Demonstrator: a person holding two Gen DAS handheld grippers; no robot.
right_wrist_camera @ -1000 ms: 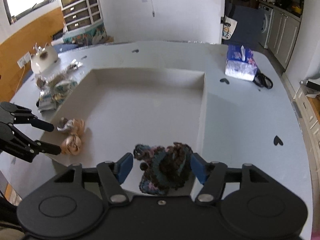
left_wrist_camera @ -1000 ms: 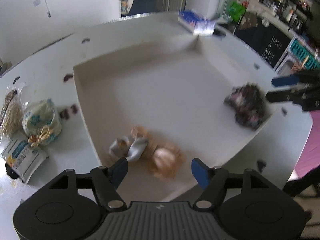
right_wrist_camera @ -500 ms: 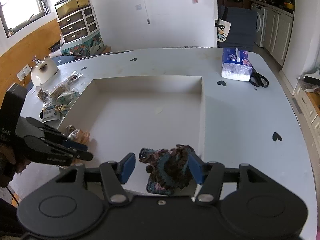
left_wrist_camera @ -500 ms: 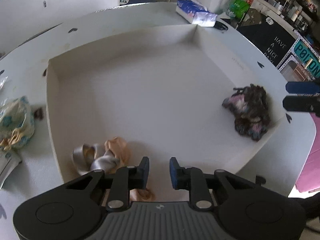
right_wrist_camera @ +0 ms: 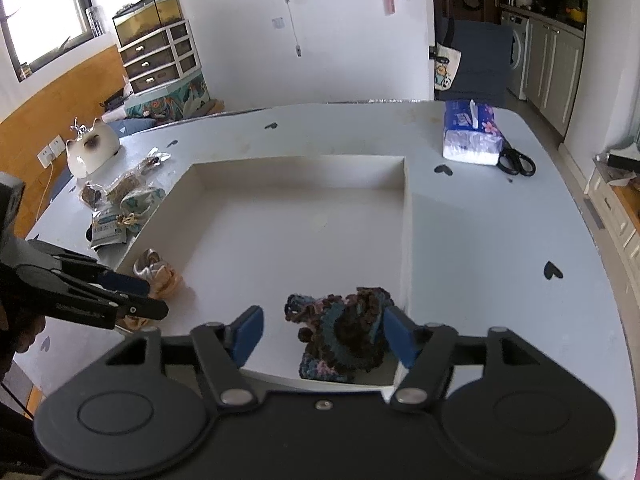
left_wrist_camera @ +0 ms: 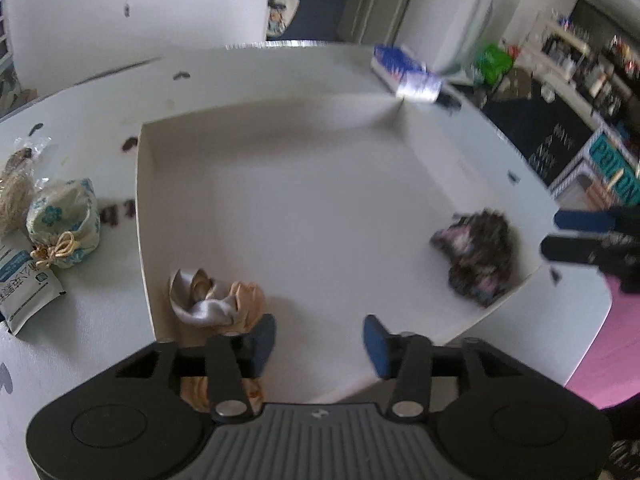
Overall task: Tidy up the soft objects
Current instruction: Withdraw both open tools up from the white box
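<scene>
A shallow white tray (left_wrist_camera: 280, 120) (right_wrist_camera: 304, 160) lies on the table. A dark crocheted piece (right_wrist_camera: 344, 336) (left_wrist_camera: 476, 256) lies in its near right corner, between the open fingers of my right gripper (right_wrist_camera: 322, 338). A grey and peach satin scrunchie pair (left_wrist_camera: 216, 300) (right_wrist_camera: 158, 272) lies at the near left wall of the tray. Another peach piece (left_wrist_camera: 196, 392) shows beneath the left gripper's body. My left gripper (left_wrist_camera: 320, 344) is open and empty above the tray's near edge, its left finger beside the scrunchies.
A floral drawstring pouch (left_wrist_camera: 64, 224) and packets (left_wrist_camera: 24, 284) lie on the table left of the tray. A tissue pack (right_wrist_camera: 472, 136) and scissors (right_wrist_camera: 516, 162) sit at the far right. A cat figure (right_wrist_camera: 90, 150) stands at the far left.
My left gripper was open, shut to a narrow gap half a second ago, and is open again, slightly shifted. My right gripper has pulled back and risen a little, still open around the crocheted piece.
</scene>
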